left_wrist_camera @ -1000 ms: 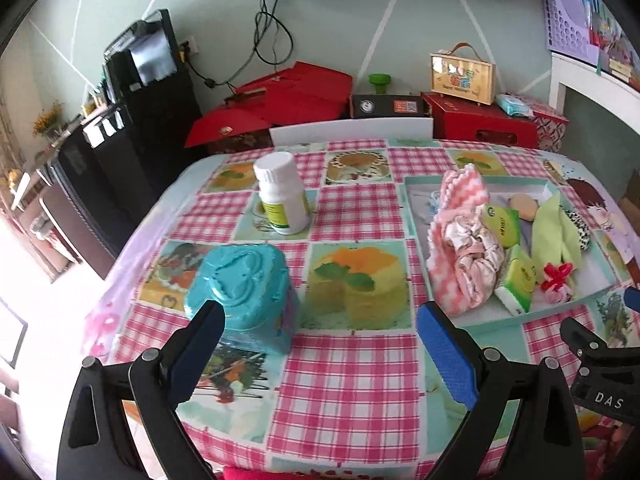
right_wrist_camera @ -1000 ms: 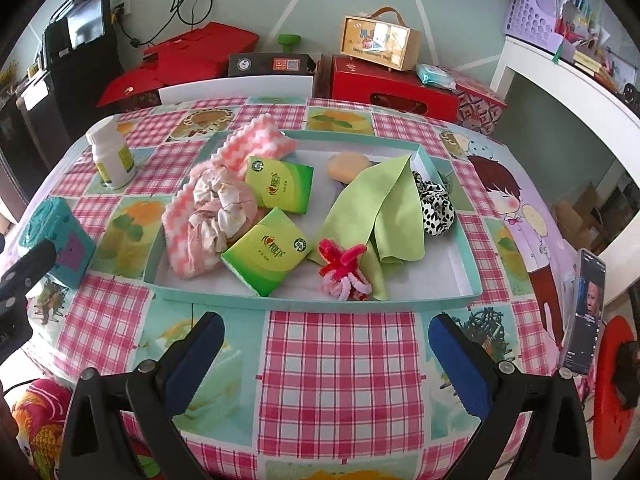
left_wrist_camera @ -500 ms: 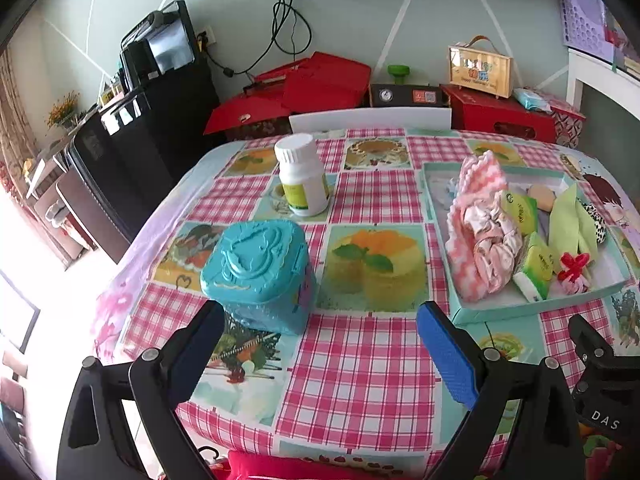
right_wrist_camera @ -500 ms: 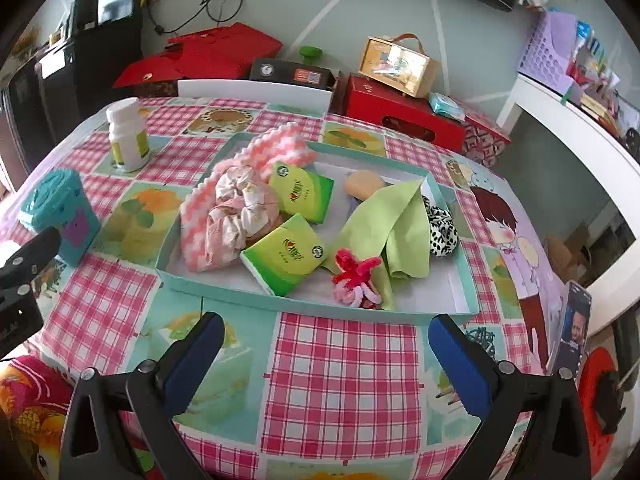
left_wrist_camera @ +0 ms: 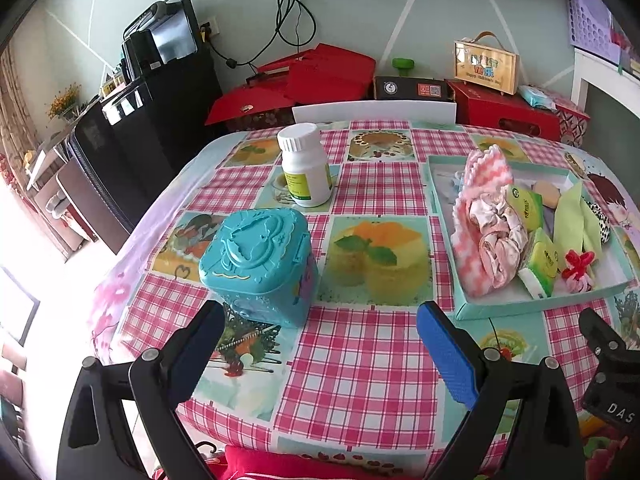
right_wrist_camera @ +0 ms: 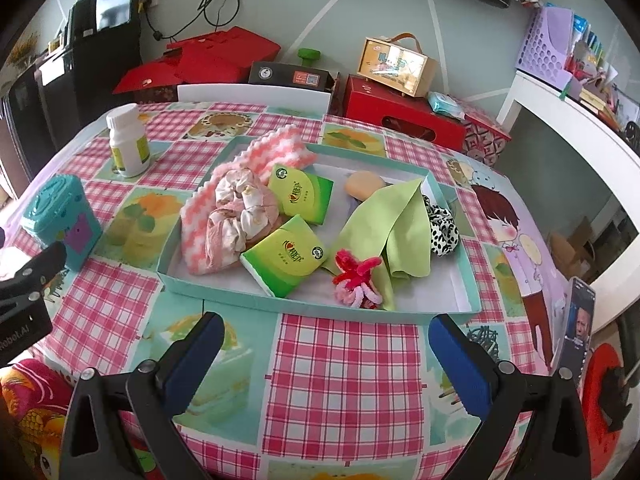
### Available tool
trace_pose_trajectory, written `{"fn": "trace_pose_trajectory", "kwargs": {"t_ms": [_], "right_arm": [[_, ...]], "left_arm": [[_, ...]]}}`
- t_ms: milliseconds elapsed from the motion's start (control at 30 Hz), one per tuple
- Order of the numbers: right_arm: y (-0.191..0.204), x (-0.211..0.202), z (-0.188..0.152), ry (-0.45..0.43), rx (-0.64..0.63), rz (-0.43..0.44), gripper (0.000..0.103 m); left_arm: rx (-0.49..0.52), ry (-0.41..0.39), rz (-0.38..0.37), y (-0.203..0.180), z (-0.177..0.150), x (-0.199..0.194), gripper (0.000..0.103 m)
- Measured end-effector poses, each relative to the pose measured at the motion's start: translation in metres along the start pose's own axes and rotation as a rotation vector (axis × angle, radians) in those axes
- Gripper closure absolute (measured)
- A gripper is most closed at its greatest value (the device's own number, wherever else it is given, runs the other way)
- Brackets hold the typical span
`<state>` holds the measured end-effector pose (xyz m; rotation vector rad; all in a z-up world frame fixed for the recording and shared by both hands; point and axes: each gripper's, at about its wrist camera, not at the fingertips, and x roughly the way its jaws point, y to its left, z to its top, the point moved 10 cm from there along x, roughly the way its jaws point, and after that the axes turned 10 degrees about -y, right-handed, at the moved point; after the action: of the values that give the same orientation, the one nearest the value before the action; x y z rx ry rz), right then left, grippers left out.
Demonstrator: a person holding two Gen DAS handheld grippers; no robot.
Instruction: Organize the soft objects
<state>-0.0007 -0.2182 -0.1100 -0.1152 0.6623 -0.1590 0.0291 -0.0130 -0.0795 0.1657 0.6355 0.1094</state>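
Observation:
A shallow teal tray (right_wrist_camera: 256,304) (left_wrist_camera: 500,312) on the checked tablecloth holds the soft things: a pink-and-white knitted cloth (right_wrist_camera: 280,152), a bunched pink fabric (right_wrist_camera: 240,208), two green tissue packs (right_wrist_camera: 286,254) (right_wrist_camera: 302,194), a light green cloth (right_wrist_camera: 384,224), a red-and-pink yarn toy (right_wrist_camera: 356,280), a spotted scrunchie (right_wrist_camera: 442,232) and a peach sponge (right_wrist_camera: 364,185). My right gripper (right_wrist_camera: 328,344) is open and empty, just in front of the tray's near edge. My left gripper (left_wrist_camera: 320,340) is open and empty, in front of a teal tin box (left_wrist_camera: 258,264), left of the tray.
A white pill bottle (left_wrist_camera: 306,166) (right_wrist_camera: 128,140) stands behind the teal tin box (right_wrist_camera: 62,220). A phone (right_wrist_camera: 578,330) stands at the table's right edge. Red boxes (right_wrist_camera: 400,112) and a white chair back (left_wrist_camera: 374,112) line the far side. A black cabinet (left_wrist_camera: 132,132) stands left.
Both grippers have pulled back and risen a little from the table, so more of the tablecloth and the room shows. The objects have not moved. Both stay open.

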Motion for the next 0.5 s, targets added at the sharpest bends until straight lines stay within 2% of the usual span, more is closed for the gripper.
{"fn": "trace_pose_trajectory", "kwargs": {"t_ms": [500], "right_arm": [[-0.011, 0.001, -0.001, 0.0, 0.077, 0.016, 0.0]], "left_arm": [[0.039, -0.014, 0.025, -0.002, 0.001, -0.003, 0.006]]}}
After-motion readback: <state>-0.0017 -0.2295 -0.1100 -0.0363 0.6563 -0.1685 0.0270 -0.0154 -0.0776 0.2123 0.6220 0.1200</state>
